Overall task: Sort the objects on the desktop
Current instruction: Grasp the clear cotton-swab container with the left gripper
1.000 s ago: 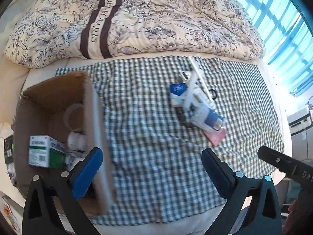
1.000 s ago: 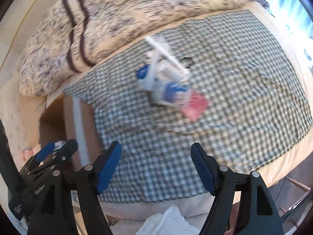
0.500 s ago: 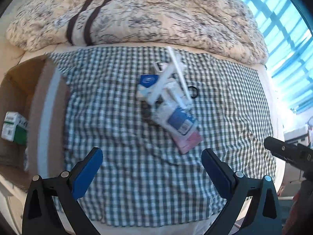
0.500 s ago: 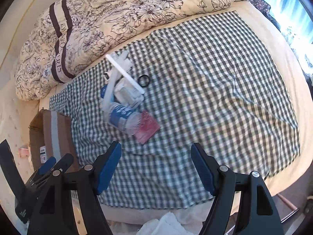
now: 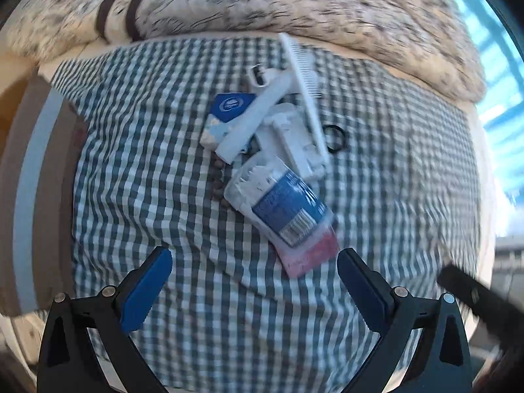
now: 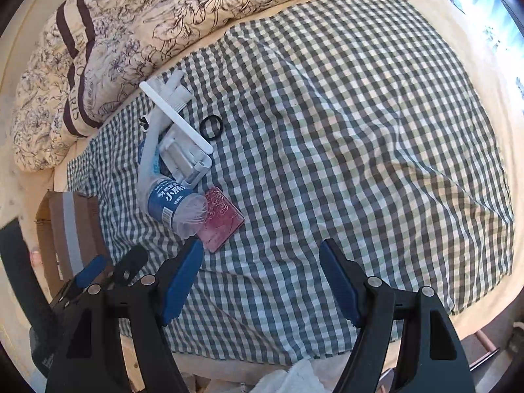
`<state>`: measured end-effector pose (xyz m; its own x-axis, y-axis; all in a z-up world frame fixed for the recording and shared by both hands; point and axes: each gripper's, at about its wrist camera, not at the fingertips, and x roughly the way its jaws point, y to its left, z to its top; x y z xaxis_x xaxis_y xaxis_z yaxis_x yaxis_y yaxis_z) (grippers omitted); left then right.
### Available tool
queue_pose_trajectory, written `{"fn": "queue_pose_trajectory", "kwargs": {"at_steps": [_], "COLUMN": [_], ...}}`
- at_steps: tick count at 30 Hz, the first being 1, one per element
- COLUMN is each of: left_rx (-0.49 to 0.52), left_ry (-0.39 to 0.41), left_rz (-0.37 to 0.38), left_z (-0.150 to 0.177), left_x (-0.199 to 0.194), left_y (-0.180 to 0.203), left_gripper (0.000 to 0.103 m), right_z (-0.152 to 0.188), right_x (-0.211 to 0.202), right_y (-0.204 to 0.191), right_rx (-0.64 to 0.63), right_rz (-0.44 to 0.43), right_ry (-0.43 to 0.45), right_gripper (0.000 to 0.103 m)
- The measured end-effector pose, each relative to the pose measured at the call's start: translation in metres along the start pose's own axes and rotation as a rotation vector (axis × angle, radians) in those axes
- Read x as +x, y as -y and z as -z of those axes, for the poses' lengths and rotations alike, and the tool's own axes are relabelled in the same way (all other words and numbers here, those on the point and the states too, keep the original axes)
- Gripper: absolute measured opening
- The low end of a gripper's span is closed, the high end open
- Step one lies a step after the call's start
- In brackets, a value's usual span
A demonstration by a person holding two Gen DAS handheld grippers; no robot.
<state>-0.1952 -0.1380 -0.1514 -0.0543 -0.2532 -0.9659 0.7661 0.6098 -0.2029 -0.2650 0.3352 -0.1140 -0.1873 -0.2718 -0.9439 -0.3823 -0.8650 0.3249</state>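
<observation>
Left wrist view: my left tongs (image 5: pixel 253 286) hang wide open over the checked cloth (image 5: pixel 376 163), holding nothing. Just beyond the blue pads (image 5: pixel 145 290) lies the pile to sort. A clear swab tub (image 5: pixel 278 201) with a blue label rests on a pink card (image 5: pixel 311 257). Behind it sit a white comb (image 5: pixel 303 88), a white tube (image 5: pixel 250 122), a blue packet (image 5: pixel 226 113), brown beads (image 5: pixel 217 180) and a black ring (image 5: pixel 334 137). The box (image 5: pixel 36 177) edge shows at far left. The picture is blurred.

Right wrist view: my right tongs (image 6: pixel 262 280) are also wide open and empty, above bare cloth (image 6: pixel 360 131). The pile lies ahead to the left; the card (image 6: pixel 221 221) is just beyond my left pad (image 6: pixel 181 281). The tub (image 6: pixel 173 204) overlaps the card. The ring (image 6: pixel 211 126) lies beside the comb (image 6: pixel 177 118). The left tongs (image 6: pixel 108 268) show at lower left, by the box (image 6: pixel 68 229). A floral quilt (image 6: pixel 131 23) lies behind.
</observation>
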Motion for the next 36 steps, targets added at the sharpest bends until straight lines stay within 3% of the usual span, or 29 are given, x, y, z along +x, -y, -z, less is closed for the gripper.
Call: {"fn": "queue_pose_trajectory", "kwargs": {"at_steps": [5, 8, 13, 18, 22, 24, 32, 36], "left_rx": [-0.101, -0.193, -0.206, -0.258, -0.238, -0.210, -0.114, -0.108], "left_ry": [-0.061, -0.077, -0.107, -0.215, -0.200, -0.191, -0.094, -0.074], "left_rz": [-0.008, 0.062, 0.083, 0.116, 0.129, 0.160, 0.086, 0.084], "left_z": [-0.011, -0.018, -0.032, -0.031, -0.023, -0.020, -0.025, -0.029], "left_x": [0.039, 0.054, 0.076, 0.111, 0.107, 0.102, 0.067, 0.061], "left_y": [0.002, -0.004, -0.001, -0.015, -0.034, -0.044, -0.073, -0.081], "left_gripper": [0.103, 0.103, 0.103, 0.100, 0.062, 0.062, 0.062, 0.062], "right_z": [-0.013, -0.022, -0.038, -0.054, -0.069, -0.078, -0.108, -0.116], "right_x": [0.003, 0.009, 0.024, 0.035, 0.041, 0.046, 0.074, 0.101], "right_y": [-0.006, -0.001, 0.008, 0.004, -0.010, -0.019, -0.084, -0.121], "right_rx": [-0.063, -0.060, -0.053, -0.074, -0.104, -0.124, -0.278, -0.413], "right_rz": [0.046, 0.064, 0.096, 0.110, 0.092, 0.075, 0.019, 0.060], "right_ry": [0.017, 0.011, -0.010, -0.019, -0.016, -0.010, 0.017, 0.005], "right_gripper": [0.073, 0.073, 0.073, 0.073, 0.073, 0.073, 0.073, 0.073]}}
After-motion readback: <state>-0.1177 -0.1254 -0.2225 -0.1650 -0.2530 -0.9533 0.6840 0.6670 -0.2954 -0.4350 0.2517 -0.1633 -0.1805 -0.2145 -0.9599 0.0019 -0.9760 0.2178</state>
